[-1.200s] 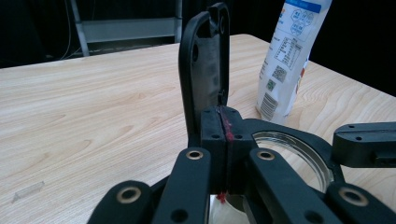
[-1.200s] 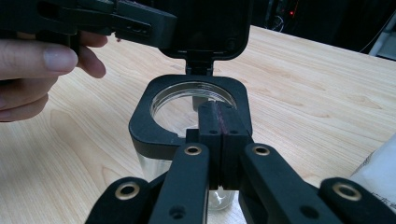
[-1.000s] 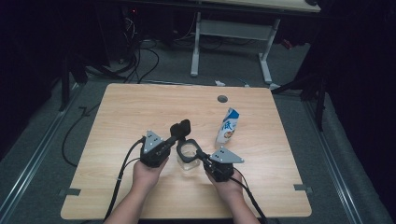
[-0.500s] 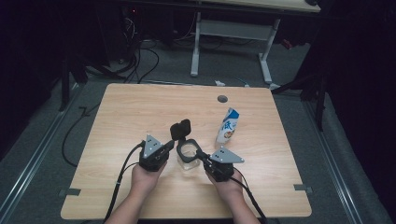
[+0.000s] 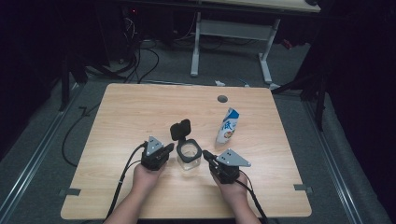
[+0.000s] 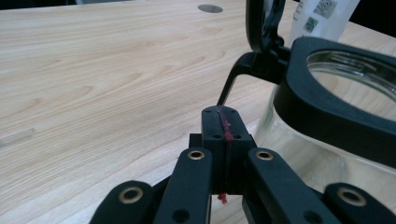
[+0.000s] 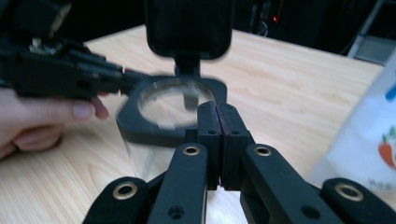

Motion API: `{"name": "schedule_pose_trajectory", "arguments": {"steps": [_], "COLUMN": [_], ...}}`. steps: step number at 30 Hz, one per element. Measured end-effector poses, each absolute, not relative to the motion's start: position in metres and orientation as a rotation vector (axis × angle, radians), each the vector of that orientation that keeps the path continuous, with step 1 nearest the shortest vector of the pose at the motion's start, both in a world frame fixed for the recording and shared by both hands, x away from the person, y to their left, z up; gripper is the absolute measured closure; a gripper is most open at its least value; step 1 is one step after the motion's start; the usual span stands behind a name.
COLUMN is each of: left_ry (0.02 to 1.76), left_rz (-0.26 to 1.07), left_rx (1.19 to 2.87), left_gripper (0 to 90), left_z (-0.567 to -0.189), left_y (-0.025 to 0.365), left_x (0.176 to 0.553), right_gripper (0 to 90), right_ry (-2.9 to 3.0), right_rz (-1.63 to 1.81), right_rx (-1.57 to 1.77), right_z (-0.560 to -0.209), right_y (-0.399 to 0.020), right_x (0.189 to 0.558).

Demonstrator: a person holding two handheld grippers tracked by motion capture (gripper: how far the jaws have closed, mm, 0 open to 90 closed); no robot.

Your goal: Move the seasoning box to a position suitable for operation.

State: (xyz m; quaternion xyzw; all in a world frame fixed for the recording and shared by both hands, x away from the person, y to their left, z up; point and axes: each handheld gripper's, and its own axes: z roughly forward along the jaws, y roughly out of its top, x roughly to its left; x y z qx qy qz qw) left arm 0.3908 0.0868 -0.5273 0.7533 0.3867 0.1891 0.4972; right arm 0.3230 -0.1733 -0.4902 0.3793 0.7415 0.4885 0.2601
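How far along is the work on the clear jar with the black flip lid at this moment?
Done: the clear glass jar with a black collar stands upright, its black flip lid raised, and it looks empty. In hand: the left gripper and right gripper, both shut, flank the jar without gripping it. Left, likely: the white and blue pouch stands untouched behind, so any filling has not begun.

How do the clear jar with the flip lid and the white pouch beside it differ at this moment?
The jar is see-through with a black collar; the pouch is opaque white with blue print. The jar stands open, its lid flipped up; the pouch looks sealed. The jar sits between the left gripper and right gripper; the pouch stands farther back. Both rest upright on the table.
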Motion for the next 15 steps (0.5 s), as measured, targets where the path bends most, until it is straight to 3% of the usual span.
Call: {"name": "schedule_pose_trajectory", "arguments": {"steps": [15], "left_ry": [0.866], "left_rz": [0.437], "left_rx": [1.833], "left_gripper": [90.0], "left_z": [-0.523], "left_y": [0.081], "left_x": [0.384], "right_gripper": [88.8], "right_ry": [2.025], "right_rz": [1.241], "right_rx": [1.134], "right_z": [-0.516], "right_y": [-0.188], "right_x": [0.327]}}
